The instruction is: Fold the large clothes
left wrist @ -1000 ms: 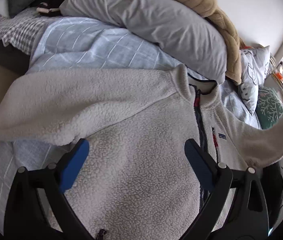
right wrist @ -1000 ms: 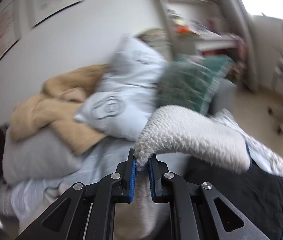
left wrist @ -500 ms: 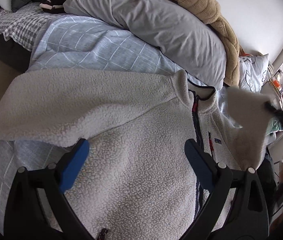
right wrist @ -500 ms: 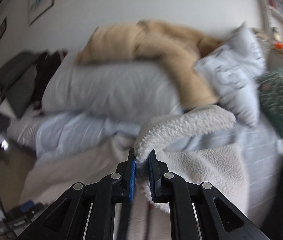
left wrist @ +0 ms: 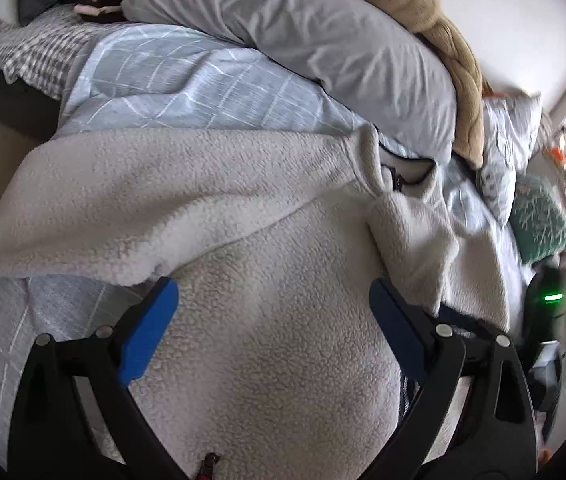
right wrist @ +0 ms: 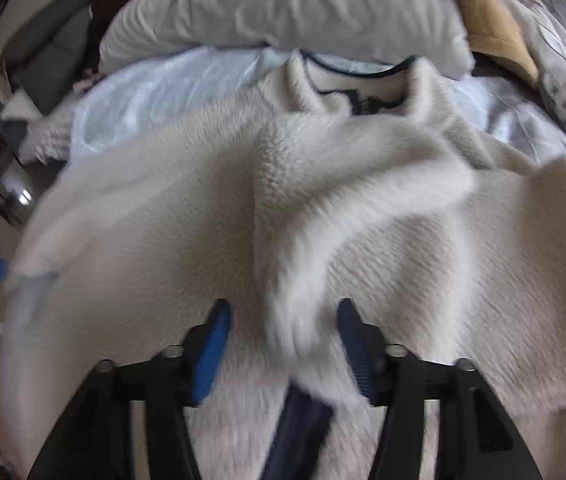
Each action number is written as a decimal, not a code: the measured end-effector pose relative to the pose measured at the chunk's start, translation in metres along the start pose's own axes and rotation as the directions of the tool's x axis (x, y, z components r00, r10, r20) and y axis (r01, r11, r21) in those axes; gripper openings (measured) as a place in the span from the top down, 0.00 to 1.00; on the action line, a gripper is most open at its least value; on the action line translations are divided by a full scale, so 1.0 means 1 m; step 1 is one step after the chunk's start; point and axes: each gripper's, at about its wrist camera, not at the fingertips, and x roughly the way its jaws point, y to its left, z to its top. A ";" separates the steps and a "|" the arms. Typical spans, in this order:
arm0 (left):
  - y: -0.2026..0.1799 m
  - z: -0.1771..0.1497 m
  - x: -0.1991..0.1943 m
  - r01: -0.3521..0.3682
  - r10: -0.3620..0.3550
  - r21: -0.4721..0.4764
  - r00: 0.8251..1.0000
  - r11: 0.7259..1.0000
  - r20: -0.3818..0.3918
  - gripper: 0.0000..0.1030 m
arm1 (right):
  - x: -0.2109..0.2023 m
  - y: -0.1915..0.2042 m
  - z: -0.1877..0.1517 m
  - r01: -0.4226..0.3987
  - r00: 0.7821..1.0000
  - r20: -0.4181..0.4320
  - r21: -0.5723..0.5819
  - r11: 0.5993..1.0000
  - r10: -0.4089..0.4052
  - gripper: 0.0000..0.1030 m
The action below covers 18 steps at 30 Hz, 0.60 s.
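Since half a second ago I still had the right sleeve pinched in my right claw and swinging over the bed [left wrist: 187, 92], the big news is that it's down now. It's a big cream fleece jacket [left wrist: 267, 320], lying front-up across the blue checked duvet with its collar [left wrist: 399, 168] pointing at the grey pillow [left wrist: 307, 28] and the tan blanket [left wrist: 415, 4] piled behind it.

That right sleeve [right wrist: 303, 208] now lies folded in across the chest, running from the shoulder down toward me, and it covers most of the zipper, going by the right cam. My right gripper [right wrist: 283, 344] has let go: jaws parted about halfway, with the cuff end lying loose between them, nothing pinched. That view's a bit motion-blurred, so I can't say how neat the fold edge is.

The left sleeve [left wrist: 95, 208] sticks straight out toward the edge of the bed, flat and untouched. My left gripper [left wrist: 271, 328] hangs over the lower body of the jacket, jaws spread wide, holding nothing.

So I'd call it one sleeve done, one to go. Next job looks like mine on the left: grab that cuff and bring it across the same way, then fold the body up. Thick fleece is springy, so the folded sleeve could creep back open.
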 end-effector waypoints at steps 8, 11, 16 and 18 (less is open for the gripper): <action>-0.103 -0.023 0.013 -0.055 0.058 0.310 0.998 0.949 -0.002 0.07 | -0.090 -0.093 -0.037 0.043 0.984 0.166 0.133 0.990 -0.065 0.38; -0.148 -0.024 0.041 -0.043 0.066 0.387 0.997 0.921 -0.048 0.07 | -0.095 -0.123 -0.044 0.059 0.980 0.175 0.191 0.980 -0.093 0.41; -0.212 -0.026 0.094 -0.100 0.136 0.524 0.990 0.846 -0.031 0.07 | -0.085 -0.156 -0.048 0.099 0.974 0.178 0.213 0.972 -0.138 0.43; -0.221 -0.029 0.115 -0.125 0.165 0.559 0.986 0.820 -0.022 0.13 | -0.079 -0.173 -0.054 0.060 0.979 0.173 0.263 0.963 -0.108 0.43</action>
